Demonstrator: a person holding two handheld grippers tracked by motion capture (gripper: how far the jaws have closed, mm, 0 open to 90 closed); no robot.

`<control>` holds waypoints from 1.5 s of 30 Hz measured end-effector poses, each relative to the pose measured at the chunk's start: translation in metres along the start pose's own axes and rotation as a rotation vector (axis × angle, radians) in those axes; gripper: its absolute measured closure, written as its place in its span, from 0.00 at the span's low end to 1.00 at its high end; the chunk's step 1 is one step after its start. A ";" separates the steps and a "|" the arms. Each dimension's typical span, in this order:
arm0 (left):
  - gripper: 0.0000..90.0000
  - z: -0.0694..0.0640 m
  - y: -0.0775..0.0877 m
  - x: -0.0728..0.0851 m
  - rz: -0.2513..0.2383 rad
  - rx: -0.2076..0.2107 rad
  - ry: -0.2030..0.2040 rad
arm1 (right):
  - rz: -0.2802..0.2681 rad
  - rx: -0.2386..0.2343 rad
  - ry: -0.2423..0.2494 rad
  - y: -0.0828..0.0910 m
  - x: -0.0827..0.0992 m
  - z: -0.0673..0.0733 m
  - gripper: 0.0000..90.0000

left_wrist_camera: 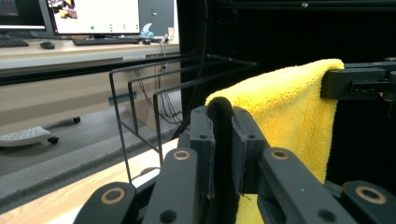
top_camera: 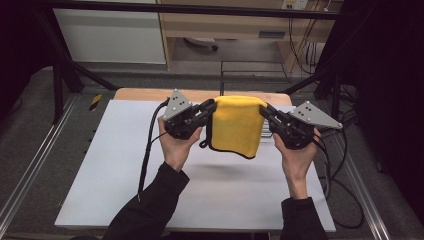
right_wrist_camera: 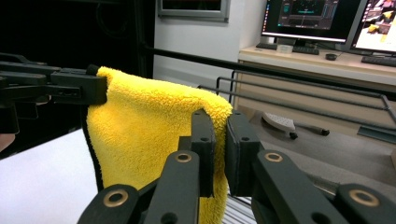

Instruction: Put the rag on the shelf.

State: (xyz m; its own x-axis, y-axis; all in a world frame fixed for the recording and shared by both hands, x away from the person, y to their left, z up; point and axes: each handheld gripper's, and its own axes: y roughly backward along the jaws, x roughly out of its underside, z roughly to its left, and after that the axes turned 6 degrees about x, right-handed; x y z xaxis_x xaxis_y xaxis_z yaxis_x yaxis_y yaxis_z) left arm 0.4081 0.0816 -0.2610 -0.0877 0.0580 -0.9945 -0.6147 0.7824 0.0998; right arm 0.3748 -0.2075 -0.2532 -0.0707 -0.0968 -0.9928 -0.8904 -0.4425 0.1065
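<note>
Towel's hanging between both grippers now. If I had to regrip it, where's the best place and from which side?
Grip the towel at its top corners, on the black-trimmed fold, coming in from either end as the left gripper and right gripper do now. It hangs doubled, so that top edge is thick and taut.

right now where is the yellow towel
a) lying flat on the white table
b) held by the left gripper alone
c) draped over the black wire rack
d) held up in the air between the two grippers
d: the yellow towel hangs above the white table, with the left gripper clamped on one top corner and the right gripper on the other; the black wire rack behind it is bare.
</note>
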 end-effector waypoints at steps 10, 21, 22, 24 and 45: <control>0.89 0.003 -0.008 -0.017 -0.049 -0.003 -0.002 | -0.045 0.020 0.008 0.000 -0.017 -0.005 0.93; 0.89 0.004 -0.018 -0.041 -0.087 -0.004 -0.008 | -0.082 0.051 0.023 0.001 -0.039 -0.012 0.93; 0.89 0.004 -0.019 -0.042 -0.090 -0.004 -0.007 | -0.084 0.052 0.023 0.001 -0.041 -0.013 0.93; 0.90 0.004 -0.022 -0.046 -0.094 -0.006 -0.008 | -0.090 0.060 0.024 0.001 -0.044 -0.015 0.93; 0.90 0.007 -0.045 -0.088 -0.143 -0.012 -0.015 | -0.145 0.122 0.029 -0.009 -0.082 -0.038 0.93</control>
State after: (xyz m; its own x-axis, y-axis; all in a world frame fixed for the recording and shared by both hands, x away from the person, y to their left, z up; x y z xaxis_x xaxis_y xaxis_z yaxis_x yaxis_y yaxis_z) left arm 0.4492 0.0454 -0.1785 0.0127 -0.0440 -0.9990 -0.6297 0.7757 -0.0422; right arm 0.4055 -0.2295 -0.1710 0.0735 -0.0660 -0.9951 -0.9385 -0.3421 -0.0467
